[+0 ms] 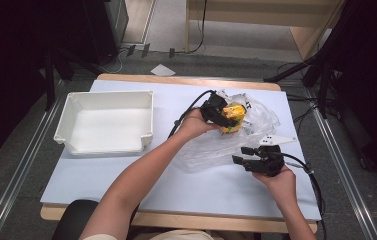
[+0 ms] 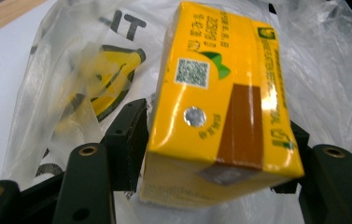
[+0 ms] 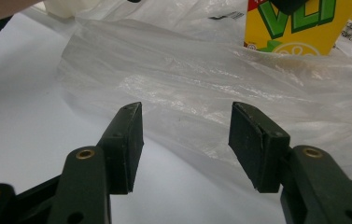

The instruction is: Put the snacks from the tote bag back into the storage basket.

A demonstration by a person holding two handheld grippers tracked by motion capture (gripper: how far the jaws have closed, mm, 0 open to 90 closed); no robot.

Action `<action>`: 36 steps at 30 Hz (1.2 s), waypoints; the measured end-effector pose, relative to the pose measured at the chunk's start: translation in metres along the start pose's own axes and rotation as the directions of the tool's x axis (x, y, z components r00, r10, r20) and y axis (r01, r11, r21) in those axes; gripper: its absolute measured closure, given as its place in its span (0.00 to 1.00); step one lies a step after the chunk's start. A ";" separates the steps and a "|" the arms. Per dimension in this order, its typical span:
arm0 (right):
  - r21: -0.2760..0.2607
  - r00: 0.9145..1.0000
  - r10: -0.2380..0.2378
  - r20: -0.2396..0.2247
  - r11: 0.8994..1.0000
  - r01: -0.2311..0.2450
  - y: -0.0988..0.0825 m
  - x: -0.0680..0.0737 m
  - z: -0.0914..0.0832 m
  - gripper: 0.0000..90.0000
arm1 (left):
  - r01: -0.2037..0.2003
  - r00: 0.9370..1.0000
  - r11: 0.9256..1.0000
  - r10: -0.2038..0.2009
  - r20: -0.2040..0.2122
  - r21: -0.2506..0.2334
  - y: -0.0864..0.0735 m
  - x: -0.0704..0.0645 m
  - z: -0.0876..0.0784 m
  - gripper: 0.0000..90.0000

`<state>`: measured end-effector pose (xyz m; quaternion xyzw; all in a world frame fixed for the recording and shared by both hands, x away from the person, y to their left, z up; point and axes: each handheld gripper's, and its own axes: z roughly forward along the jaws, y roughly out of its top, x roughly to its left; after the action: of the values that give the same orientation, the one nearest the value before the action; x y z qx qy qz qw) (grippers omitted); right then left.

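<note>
A yellow drink carton (image 1: 233,118) (image 2: 225,98) is clamped between the jaws of my left gripper (image 1: 222,119) (image 2: 215,140), held over a crumpled clear plastic bag (image 1: 216,145) (image 2: 71,93) at the table's right middle. The carton (image 3: 299,23) also appears at the top of the right gripper view, behind the bag (image 3: 201,84). My right gripper (image 1: 243,155) (image 3: 185,140) stands open near the bag's front edge, its jaws wide apart with nothing between them, just above the table.
An empty white tray (image 1: 66,117) sits on the left of the white table top (image 1: 201,190). The table's wooden edge runs along the front and back. Dark stands and cables lie on the floor around the table.
</note>
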<state>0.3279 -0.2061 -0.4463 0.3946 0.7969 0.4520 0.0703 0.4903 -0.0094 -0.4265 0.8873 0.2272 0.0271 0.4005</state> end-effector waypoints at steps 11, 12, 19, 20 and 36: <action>0.001 1.000 0.001 -0.013 1.000 -0.001 -0.001 0.001 0.002 0.51 | -0.069 0.997 0.998 0.069 -0.044 0.002 0.000 -0.005 0.007 0.53; 0.004 1.000 -0.001 -0.011 1.000 0.001 -0.001 0.001 0.002 0.51 | -0.085 0.995 0.996 0.086 -0.055 0.008 0.000 -0.006 0.007 0.55; 0.011 1.000 -0.008 -0.008 1.000 0.008 -0.002 0.001 0.005 0.51 | -0.085 0.994 0.996 0.085 -0.063 0.005 0.000 -0.006 0.007 0.58; 0.010 1.000 -0.008 -0.008 1.000 0.008 -0.002 0.001 0.005 0.51 | -0.083 0.994 0.996 0.084 -0.065 0.009 0.000 -0.006 0.007 0.58; 0.013 1.000 -0.008 -0.015 1.000 0.008 -0.002 0.001 0.006 0.52 | -0.026 0.997 0.999 0.027 -0.070 0.020 0.005 -0.008 0.007 0.59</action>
<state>0.3286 -0.2022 -0.4511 0.3883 0.8020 0.4494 0.0635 0.4864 -0.0207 -0.4269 0.8926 0.2294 0.0613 0.3833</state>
